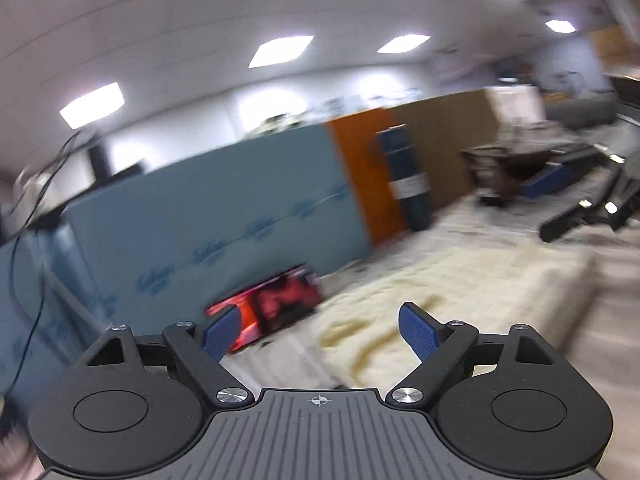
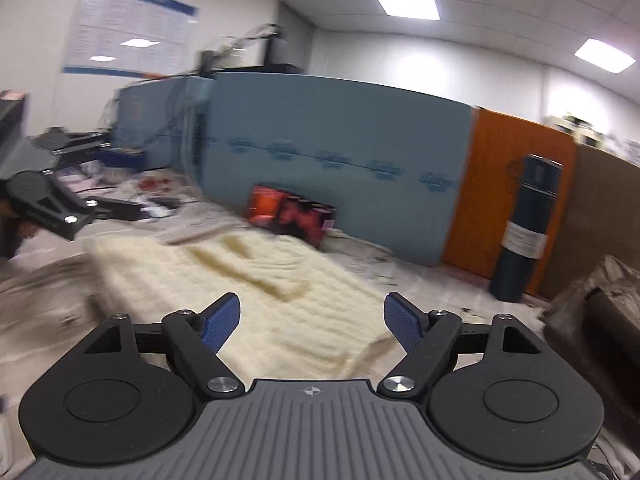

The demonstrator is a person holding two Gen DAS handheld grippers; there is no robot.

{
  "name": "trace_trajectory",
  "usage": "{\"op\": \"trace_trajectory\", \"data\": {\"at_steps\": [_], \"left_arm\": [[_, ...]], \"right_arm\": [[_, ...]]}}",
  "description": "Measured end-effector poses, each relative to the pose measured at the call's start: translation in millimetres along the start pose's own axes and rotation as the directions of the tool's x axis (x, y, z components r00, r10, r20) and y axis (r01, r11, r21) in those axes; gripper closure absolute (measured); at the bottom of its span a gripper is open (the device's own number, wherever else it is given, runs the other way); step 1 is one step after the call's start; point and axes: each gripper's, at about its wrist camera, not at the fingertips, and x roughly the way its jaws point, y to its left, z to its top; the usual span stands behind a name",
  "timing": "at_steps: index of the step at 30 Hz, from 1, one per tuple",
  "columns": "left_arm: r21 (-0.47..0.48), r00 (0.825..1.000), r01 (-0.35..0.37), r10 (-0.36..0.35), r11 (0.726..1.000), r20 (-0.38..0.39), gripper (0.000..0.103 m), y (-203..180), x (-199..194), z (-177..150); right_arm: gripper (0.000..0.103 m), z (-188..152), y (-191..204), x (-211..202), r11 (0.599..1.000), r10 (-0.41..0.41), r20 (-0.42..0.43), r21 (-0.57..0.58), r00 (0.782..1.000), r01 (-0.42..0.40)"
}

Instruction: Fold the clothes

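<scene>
below both spread tools (image 1: 318, 332) (image 2: 312, 322), cream knit garment (image 2: 280, 300), untouched

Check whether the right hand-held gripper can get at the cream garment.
Probably yes: the right hand-held gripper is open, and the cream garment lies spread directly ahead with nothing between them.

Garment (image 2: 256, 280): cream, waffle-textured, centre frame. Panel (image 2: 340, 148) behind: blue-grey with a row of darker blue marks; adjoining panel (image 2: 516, 184) orange. Box (image 2: 292, 214): red and black. Roll (image 2: 528, 228) at right: dark blue, white label. Pads (image 2: 404, 328): blue.
</scene>
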Motion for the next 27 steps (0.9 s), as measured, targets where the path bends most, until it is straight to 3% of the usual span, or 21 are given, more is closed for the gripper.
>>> {"op": "trace_trajectory", "data": {"at_steps": [2,4,6,10,12,14,17,18,22,27], "left_arm": [[0.105,0.995,0.103,-0.102,0.989,-0.022,0.014,-16,-9,-1],[0.203,0.983,0.179,-0.167,0.963,-0.079,0.014,-32,-10,-3],[0.276,0.975,0.212,-0.183,0.938,-0.127,0.014,-45,-5,-7],[0.34,0.972,0.212,-0.162,0.916,-0.17,0.016,-50,13,-14],[0.357,0.972,0.209,-0.154,0.91,-0.175,0.027,-49,19,-18],[0.345,0.967,0.233,-0.179,0.909,-0.18,0.044,-44,26,-18],[0.317,0.965,0.245,-0.201,0.916,-0.167,0.054,-34,32,-15],[0.287,0.964,0.251,-0.212,0.924,-0.159,0.057,-29,32,-12],[0.194,0.977,0.211,-0.198,0.958,-0.083,0.058,-10,32,0],[0.085,0.991,0.132,-0.134,0.988,0.018,0.058,12,45,13]], "right_arm": [[0.023,-3,12,-10,0.993,0.105,-0.038,-0.044,0.994,-0.107],[0.023,-7,26,-11,0.982,0.148,-0.102,-0.1,0.984,-0.158],[0.024,-10,35,-5,0.976,0.144,-0.158,-0.14,0.977,-0.167],[0.026,-14,39,10,0.975,0.111,-0.221,-0.163,0.969,-0.149],[0.026,-16,37,17,0.976,0.1,-0.24,-0.165,0.966,-0.142],[0.033,-18,34,24,0.978,0.087,-0.25,-0.165,0.964,-0.131],[0.046,-18,24,29,0.98,0.112,-0.243,-0.134,0.964,-0.147],[0.057,-16,21,29,0.981,0.131,-0.234,-0.107,0.963,-0.16],[0.074,-3,10,20,0.985,0.15,-0.147,-0.058,0.978,-0.16],[0.082,19,-7,23,0.996,0.092,-0.016,-0.02,0.996,-0.092]]}}
